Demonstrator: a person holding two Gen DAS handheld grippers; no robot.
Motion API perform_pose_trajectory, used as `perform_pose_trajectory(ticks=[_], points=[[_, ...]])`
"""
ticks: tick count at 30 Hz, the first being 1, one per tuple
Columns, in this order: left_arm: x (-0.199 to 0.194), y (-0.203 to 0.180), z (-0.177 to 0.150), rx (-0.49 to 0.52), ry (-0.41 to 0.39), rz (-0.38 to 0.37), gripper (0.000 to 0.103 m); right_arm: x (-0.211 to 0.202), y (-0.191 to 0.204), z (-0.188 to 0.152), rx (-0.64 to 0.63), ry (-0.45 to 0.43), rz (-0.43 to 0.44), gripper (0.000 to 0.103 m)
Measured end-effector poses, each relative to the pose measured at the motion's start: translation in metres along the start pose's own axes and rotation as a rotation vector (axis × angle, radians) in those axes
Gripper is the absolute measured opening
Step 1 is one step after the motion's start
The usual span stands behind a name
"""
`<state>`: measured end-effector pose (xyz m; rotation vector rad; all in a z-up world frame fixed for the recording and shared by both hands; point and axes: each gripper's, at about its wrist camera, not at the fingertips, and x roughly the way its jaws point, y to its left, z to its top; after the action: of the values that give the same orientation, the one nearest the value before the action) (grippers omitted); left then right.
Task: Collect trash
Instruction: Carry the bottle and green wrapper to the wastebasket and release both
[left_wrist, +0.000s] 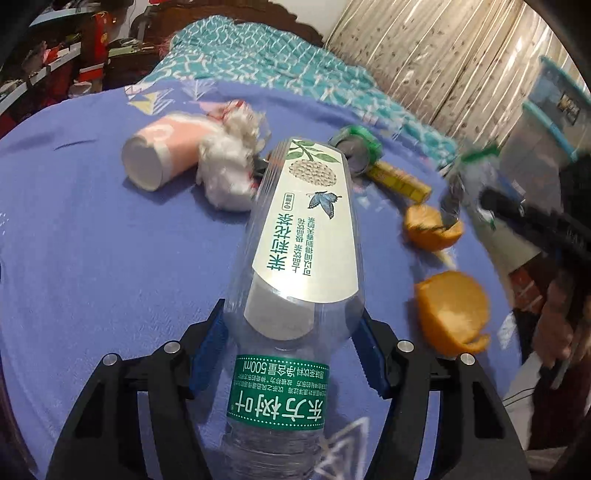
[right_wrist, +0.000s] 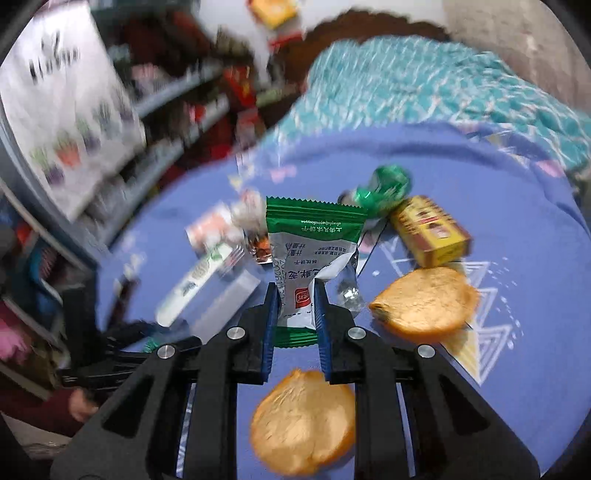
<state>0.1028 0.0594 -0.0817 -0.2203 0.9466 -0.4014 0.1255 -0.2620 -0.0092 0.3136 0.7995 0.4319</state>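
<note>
Both grippers loaded, plenty left on the bed.
Right gripper is pinching a green snack wrapper; left gripper is hugging an empty bottle; orange peels, paper cup, tissue and yellow box are lying uncollected.

Home bedroom: bed, quilt, curtain
</note>
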Motion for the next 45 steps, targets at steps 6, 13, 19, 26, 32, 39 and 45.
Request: perform_pose_trajectory(ticks=[6, 13, 19, 26, 32, 39, 45], points=[[-0.017, -0.052, 0.023, 0.087, -0.034, -0.172, 0.061, -0.050, -0.067, -0.041, 0.213, -0.127, -0.081, 0.022], [0.041, -0.167, 0.040, 0.238, 0.156, -0.389, 0.061, -0.092, -0.141, -0.098, 0.402, -0.202, -0.194, 0.022], [0.116, -0.290, 0.025, 0.435, 0.356, -0.426, 0.061, -0.146, -0.206, -0.126, 0.505, -0.304, -0.291, 0.022], [0.198, -0.418, 0.019, 0.642, 0.474, -0.416, 0.061, -0.191, -0.298, -0.141, 0.675, -0.392, -0.364, 0.022], [0.253, -0.485, 0.017, 0.691, 0.475, -0.309, 0.094, -0.195, -0.340, -0.152, 0.822, -0.424, -0.376, 0.065], [0.232, -0.472, 0.030, 0.598, 0.427, -0.340, 0.094, -0.206, -0.325, -0.152, 0.796, -0.530, -0.469, 0.079], [0.162, -0.407, 0.027, 0.597, 0.376, -0.393, 0.094, -0.204, -0.304, -0.145, 0.696, -0.534, -0.621, 0.079]])
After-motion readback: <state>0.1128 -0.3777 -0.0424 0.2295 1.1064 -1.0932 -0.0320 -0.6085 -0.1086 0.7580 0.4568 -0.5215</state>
